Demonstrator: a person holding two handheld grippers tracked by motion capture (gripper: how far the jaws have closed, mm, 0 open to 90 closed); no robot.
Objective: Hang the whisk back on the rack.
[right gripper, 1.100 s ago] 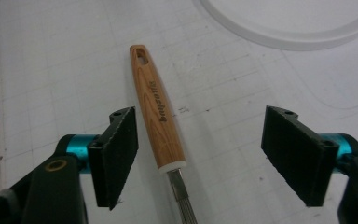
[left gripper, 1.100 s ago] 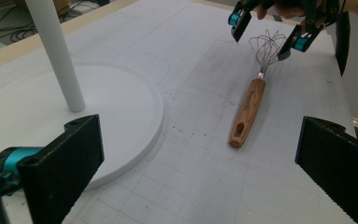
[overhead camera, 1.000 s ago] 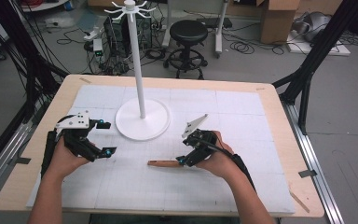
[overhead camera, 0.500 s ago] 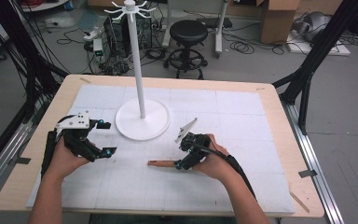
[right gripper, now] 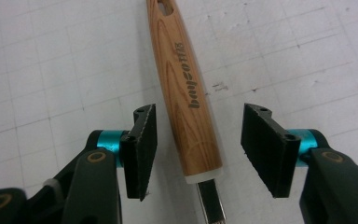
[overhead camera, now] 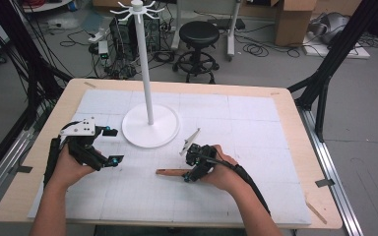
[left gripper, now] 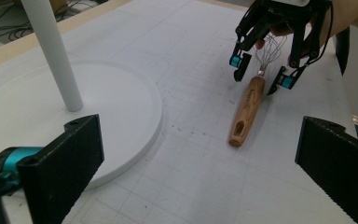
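The right gripper [right gripper: 196,149], jaws just closing but not yet touching, straddles the wooden-handled wire whisk [right gripper: 186,88], whose handle points toward the white round-based stand [overhead camera: 150,125].

White stand [overhead camera: 150,129] (black stool [overhead camera: 198,35] behind)

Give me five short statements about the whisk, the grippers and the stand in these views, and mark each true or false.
1. The whisk lies flat on the mat. True.
2. The right gripper has clamped the wooden handle. False: its jaws have just been closing, with gaps on both sides of the handle.
3. The left gripper holds the whisk. False: its jaws stand open with nothing between them.
4. The white stand is upright on its round base. True.
5. The handle end has a hanging hole. True.
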